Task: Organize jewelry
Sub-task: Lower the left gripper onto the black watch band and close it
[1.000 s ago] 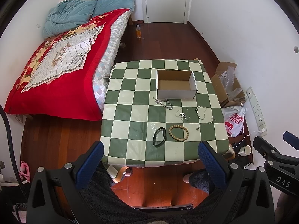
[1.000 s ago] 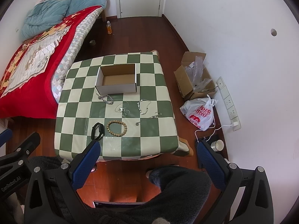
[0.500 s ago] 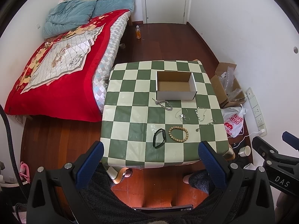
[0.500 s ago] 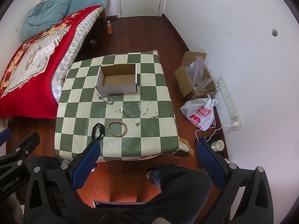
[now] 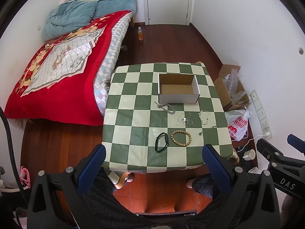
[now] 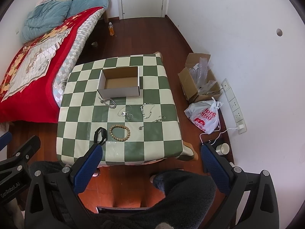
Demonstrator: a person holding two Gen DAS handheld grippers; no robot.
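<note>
Left gripper point(image 5: 153, 155) and right gripper point(image 6: 150, 154) are both hovering at lower frame, jaws spread wide, gripping nothing. Checkered table point(image 5: 133, 114) is sitting mid-frame. Open cardboard box point(image 5: 178, 90) is resting toward its upper part. Below the box, silver chains point(image 5: 167, 108) are lying loose; lower still, wooden bead bracelet point(image 5: 181, 138) is lying just beside black band point(image 5: 161, 142).
</note>
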